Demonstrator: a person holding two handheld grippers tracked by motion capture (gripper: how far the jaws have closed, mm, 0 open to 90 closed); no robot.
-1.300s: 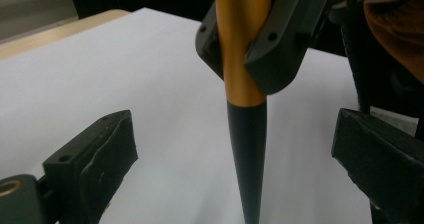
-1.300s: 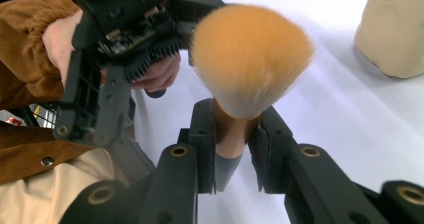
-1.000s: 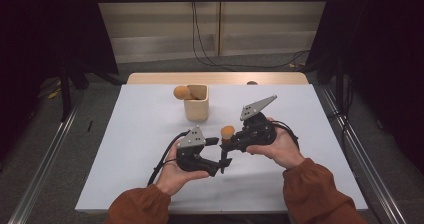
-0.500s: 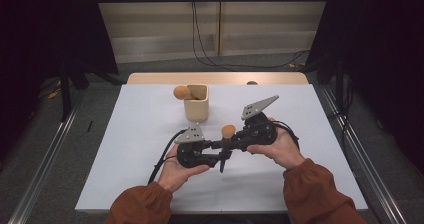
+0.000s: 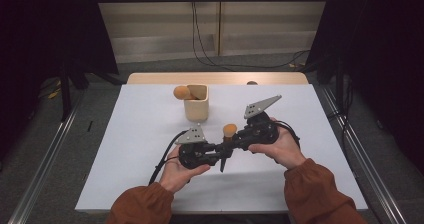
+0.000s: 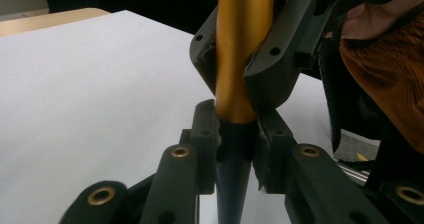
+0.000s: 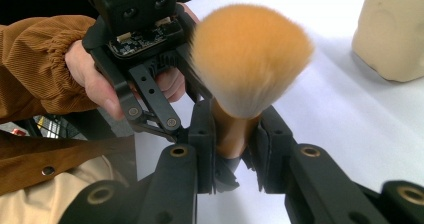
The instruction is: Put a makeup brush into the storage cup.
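Brush: a makeup brush (image 5: pixel 228 136) with a fluffy orange head, gold ferrule and dark tapered handle, held upright above the white table (image 5: pixel 135 134), between both tools, in front of the cup.
Left gripper (image 5: pixel 223 150): its jaws have just been closing and now clamp the dark handle (image 6: pixel 234 174), just below the gold ferrule.
Right gripper (image 5: pixel 235 138): jaws clamped on the gold ferrule (image 7: pixel 231 129), under the bristles.
Cup: a beige holder (image 5: pixel 196 103) farther back on the table, with another orange brush head (image 5: pixel 181 92) leaning out of it.
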